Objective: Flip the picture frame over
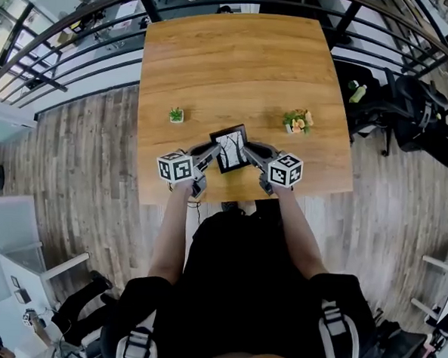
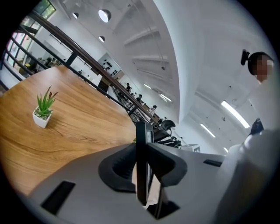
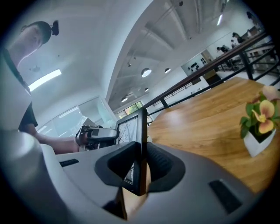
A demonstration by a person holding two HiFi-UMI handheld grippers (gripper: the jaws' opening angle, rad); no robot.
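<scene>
Frame [image 1: 231, 148] up in both grippers at the near edge of the table [image 1: 238, 69]!

The frame sits tilted, its printed face toward the person. The left gripper [image 1: 213, 154] is clamped on its left edge and the right gripper [image 1: 251, 153] on its right edge. Each gripper view shows the thin black frame [image 2: 141, 166] edge-on, with the pads pressed flat against both faces, and the same holds on the right side [image 3: 139, 148]. Gripping opposite edges looks deliberate: it keeps the frame level and gives it an axis to turn about, so the flip seems set up but not yet done. It appears lifted off the wood, which would give the lower edge room to swing. The small plant [image 1: 176, 115] far left and the flowers [image 1: 297, 121] far right stand well apart from it, out of the way.
</scene>
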